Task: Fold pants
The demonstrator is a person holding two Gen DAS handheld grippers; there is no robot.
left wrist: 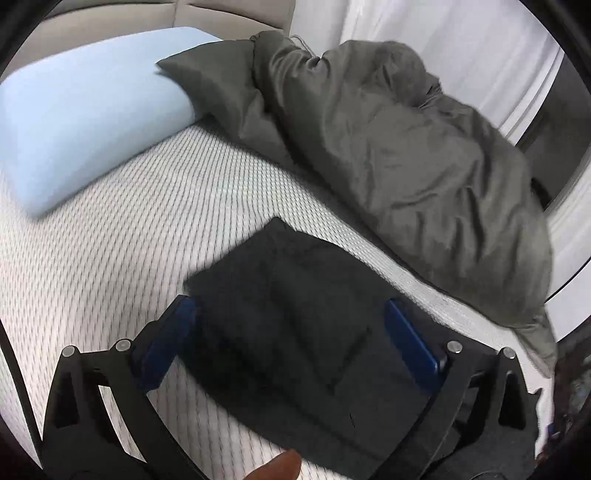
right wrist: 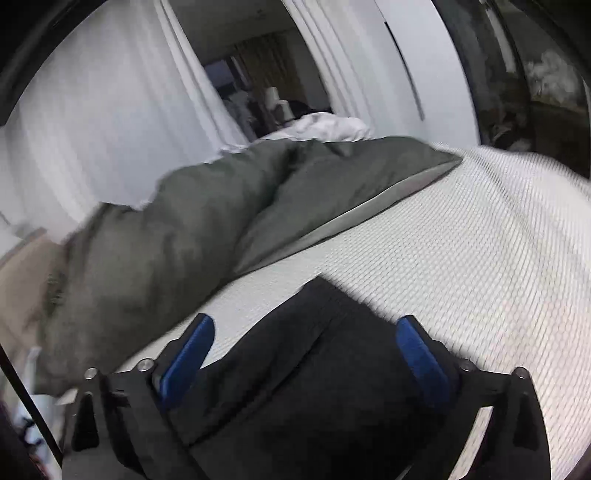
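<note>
Black pants (left wrist: 288,332), folded into a compact rectangle, lie flat on a bed (left wrist: 110,266) covered in a white, ribbed-weave sheet. A pale blue pillow (left wrist: 88,114) rests by the padded beige headboard (left wrist: 155,22), and a rumpled grey-green duvet (left wrist: 406,177) is heaped along the bed's far side, before white curtains (right wrist: 92,122). The left gripper (left wrist: 291,321) and right gripper (right wrist: 306,343) hover over the pants, jaws spread wide, blue pads clear of the cloth. Both views are motion-blurred.
</note>
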